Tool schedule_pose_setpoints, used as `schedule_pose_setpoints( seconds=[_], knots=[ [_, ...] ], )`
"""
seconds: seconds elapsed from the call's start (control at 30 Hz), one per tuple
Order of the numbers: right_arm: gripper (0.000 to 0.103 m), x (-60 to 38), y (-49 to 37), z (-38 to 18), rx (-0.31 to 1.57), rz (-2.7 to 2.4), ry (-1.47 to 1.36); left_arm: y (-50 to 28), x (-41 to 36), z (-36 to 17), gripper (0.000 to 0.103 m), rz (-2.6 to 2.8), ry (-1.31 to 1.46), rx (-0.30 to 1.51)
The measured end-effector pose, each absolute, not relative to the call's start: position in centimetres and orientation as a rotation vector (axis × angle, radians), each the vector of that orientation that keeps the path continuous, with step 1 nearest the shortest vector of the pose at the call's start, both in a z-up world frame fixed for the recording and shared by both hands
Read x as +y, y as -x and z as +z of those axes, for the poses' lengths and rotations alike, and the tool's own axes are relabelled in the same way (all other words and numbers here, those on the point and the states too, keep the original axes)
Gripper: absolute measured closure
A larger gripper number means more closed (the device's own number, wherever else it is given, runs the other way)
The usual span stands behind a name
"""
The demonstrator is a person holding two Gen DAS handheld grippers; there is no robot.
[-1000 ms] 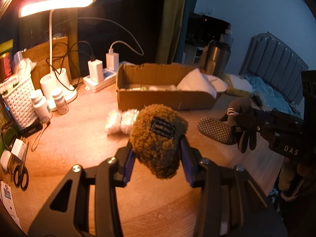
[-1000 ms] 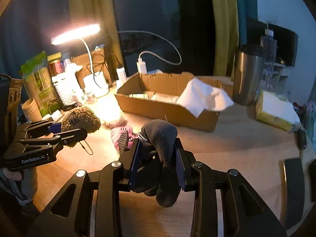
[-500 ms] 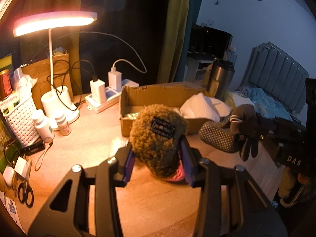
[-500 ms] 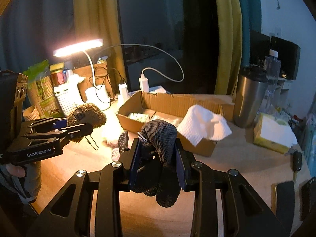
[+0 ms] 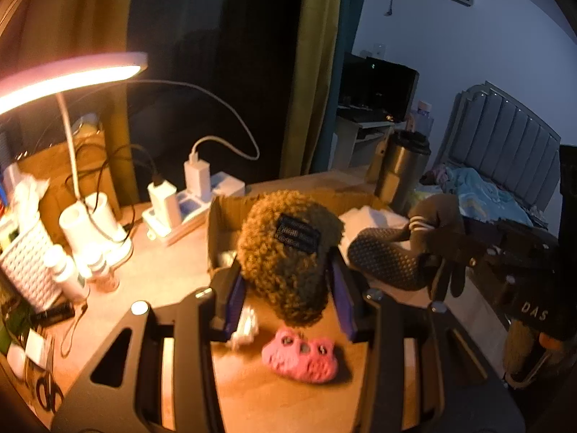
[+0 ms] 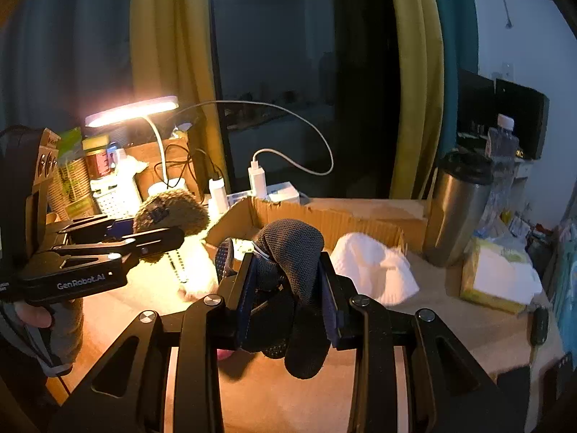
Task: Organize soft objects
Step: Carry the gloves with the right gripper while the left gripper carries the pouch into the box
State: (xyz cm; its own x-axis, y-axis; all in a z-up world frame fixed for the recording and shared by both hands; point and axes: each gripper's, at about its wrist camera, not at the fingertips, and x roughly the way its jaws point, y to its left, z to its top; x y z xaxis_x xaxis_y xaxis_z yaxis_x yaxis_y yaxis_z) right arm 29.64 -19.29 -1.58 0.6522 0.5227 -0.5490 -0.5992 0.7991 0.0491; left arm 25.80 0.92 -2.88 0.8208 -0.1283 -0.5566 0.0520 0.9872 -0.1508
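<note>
My left gripper (image 5: 285, 278) is shut on a brown fuzzy plush (image 5: 288, 252) with a dark label, held above the wooden table just in front of the cardboard box (image 5: 220, 223). My right gripper (image 6: 286, 281) is shut on a dark grey dotted sock (image 6: 292, 252), also held in the air near the box (image 6: 324, 216). A white cloth (image 6: 371, 270) lies in the box's right end. Under the left gripper, a pink knitted item (image 5: 301, 359) and a white fluffy item (image 5: 245, 328) rest on the table. Each gripper shows in the other's view: left gripper (image 6: 144, 234), right gripper (image 5: 450, 245).
A lit desk lamp (image 5: 72, 75), a power strip with chargers (image 5: 187, 202), a white basket (image 5: 25, 263) and small bottles (image 5: 65, 270) crowd the back left. A steel tumbler (image 6: 458, 209) and a tissue pack (image 6: 497, 278) stand to the right of the box. Scissors (image 5: 47, 393) lie near the left edge.
Both grippers have risen and moved toward the cardboard box, each still holding its item. The pink knitted item has come into view below the left gripper.
</note>
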Motion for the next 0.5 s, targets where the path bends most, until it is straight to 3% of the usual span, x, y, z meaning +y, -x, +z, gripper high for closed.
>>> schedule_pose_setpoints(
  seconds=[0.5],
  knots=[
    [0.068, -17.1, -33.7, 0.1, 0.529, 0.660, 0.169, -31.1, 1.6, 0.1, 0.059, -0.080, 0.117, 0.524]
  ],
)
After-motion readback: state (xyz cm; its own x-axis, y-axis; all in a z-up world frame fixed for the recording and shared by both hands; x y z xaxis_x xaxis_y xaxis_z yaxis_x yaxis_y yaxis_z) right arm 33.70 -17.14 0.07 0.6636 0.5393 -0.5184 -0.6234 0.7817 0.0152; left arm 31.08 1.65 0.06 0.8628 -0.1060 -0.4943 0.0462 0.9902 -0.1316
